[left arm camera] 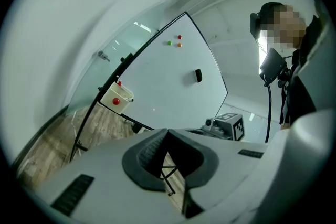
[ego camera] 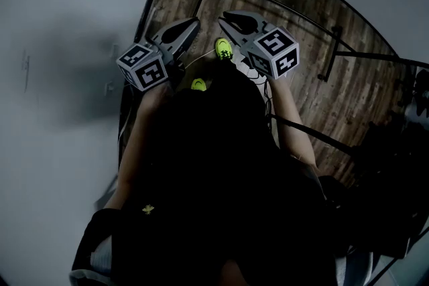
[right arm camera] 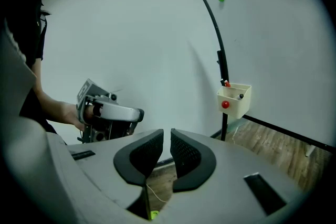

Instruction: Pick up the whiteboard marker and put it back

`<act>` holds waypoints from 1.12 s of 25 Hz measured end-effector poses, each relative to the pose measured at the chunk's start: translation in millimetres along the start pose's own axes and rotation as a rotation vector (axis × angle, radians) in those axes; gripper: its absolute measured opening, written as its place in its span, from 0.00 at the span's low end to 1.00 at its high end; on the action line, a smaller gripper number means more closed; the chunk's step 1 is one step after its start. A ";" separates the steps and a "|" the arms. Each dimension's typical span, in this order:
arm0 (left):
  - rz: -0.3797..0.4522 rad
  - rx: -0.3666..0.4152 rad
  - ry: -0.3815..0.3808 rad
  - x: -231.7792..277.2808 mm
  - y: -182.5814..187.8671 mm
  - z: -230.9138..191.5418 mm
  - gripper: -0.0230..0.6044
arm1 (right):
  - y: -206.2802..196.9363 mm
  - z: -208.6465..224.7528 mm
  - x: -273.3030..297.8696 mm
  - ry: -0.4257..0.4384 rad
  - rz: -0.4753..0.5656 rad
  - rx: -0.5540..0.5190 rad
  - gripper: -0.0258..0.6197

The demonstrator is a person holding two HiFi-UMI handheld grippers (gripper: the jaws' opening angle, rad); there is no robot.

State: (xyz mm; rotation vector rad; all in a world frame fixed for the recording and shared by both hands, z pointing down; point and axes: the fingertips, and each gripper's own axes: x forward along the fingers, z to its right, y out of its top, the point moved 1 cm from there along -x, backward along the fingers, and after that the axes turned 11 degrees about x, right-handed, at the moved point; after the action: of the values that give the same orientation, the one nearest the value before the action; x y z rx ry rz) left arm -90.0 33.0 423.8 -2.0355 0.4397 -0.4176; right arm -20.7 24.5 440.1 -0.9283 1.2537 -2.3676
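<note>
A cream tray hangs on the whiteboard's frame with a red round magnet on its front. A dark-capped marker lies in it and a red-tipped one stands behind. The same tray shows in the left gripper view, far beyond the jaws. My left gripper is shut, tips touching, nothing between them. My right gripper stands open by a narrow gap and is empty. In the head view the left gripper and the right gripper are held side by side at chest height.
The whiteboard carries small coloured magnets and a black eraser. Its black stand legs spread over the wooden floor. A pale wall is at the left. My yellow-green shoes show below the grippers.
</note>
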 end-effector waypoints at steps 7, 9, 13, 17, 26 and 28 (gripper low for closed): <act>0.033 0.004 -0.042 -59.3 -20.3 33.3 0.05 | -32.3 -67.6 -17.3 -0.036 0.044 0.025 0.13; 0.034 0.003 -0.056 -69.7 -27.5 40.0 0.05 | -40.5 -81.5 -19.9 -0.040 0.048 0.020 0.11; 0.025 -0.003 -0.086 -84.0 -42.0 56.8 0.05 | -51.0 -108.0 -28.9 -0.042 0.057 0.013 0.08; 0.018 0.002 -0.113 -88.4 -45.9 70.7 0.05 | -52.2 -123.4 -37.4 -0.041 0.086 -0.003 0.08; 0.049 0.016 -0.101 -83.6 -26.1 83.1 0.05 | -30.4 -133.0 -50.6 -0.006 0.102 -0.048 0.07; 0.051 0.036 -0.103 -80.5 -21.0 82.4 0.05 | -26.0 -131.2 -49.8 0.001 0.109 -0.052 0.07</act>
State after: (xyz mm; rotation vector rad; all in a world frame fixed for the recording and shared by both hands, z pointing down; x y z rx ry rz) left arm -119.4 142.6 394.8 -1.9968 0.4173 -0.2867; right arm -70.4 147.7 387.8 -0.8516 1.3374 -2.2623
